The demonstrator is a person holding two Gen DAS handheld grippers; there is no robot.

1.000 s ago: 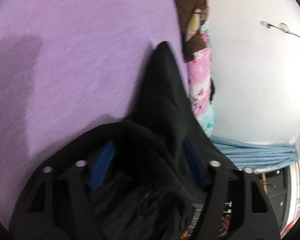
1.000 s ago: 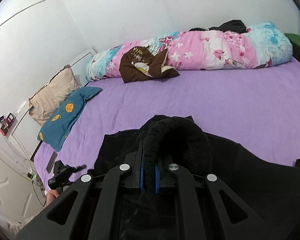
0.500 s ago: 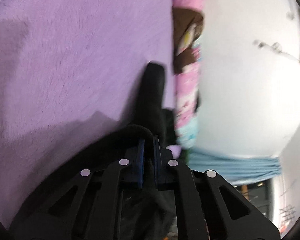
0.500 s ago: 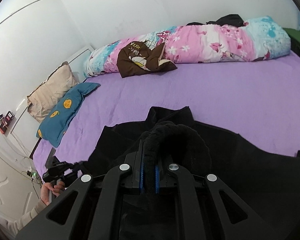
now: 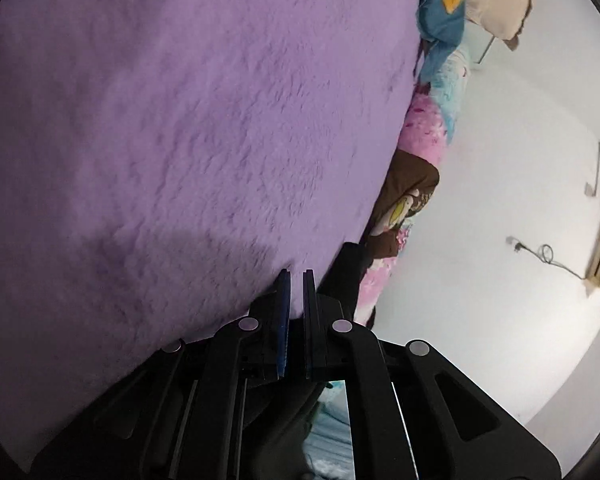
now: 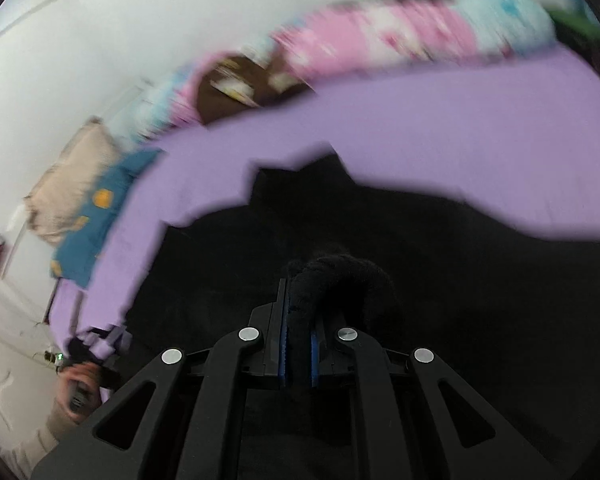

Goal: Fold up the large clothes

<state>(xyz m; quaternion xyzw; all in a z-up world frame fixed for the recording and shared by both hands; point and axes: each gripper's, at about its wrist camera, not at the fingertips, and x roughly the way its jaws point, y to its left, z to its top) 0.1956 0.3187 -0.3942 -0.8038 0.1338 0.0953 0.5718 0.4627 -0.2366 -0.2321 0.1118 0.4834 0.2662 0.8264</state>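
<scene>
Black garment [image 6: 380, 248] lower on purple bed [image 6: 440, 120], right gripper [image 6: 298, 344] fingers clamped on it.

The right gripper [image 6: 297, 344] pinches a thick fold of the black garment [image 6: 380, 264], which spreads over the purple bed [image 6: 420, 120] (blurred); a hand [image 6: 78, 390] shows at lower left.

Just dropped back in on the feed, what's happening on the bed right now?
A person is folding a large black garment on the purple bedspread, with a handheld tool in each hand. The right tool is shut on a bunched fold of the black fabric, with the rest spread out beneath it. The left tool is shut; black cloth shows beside and under it, but whether it is pinched is unclear. The right view is blurred.
</scene>
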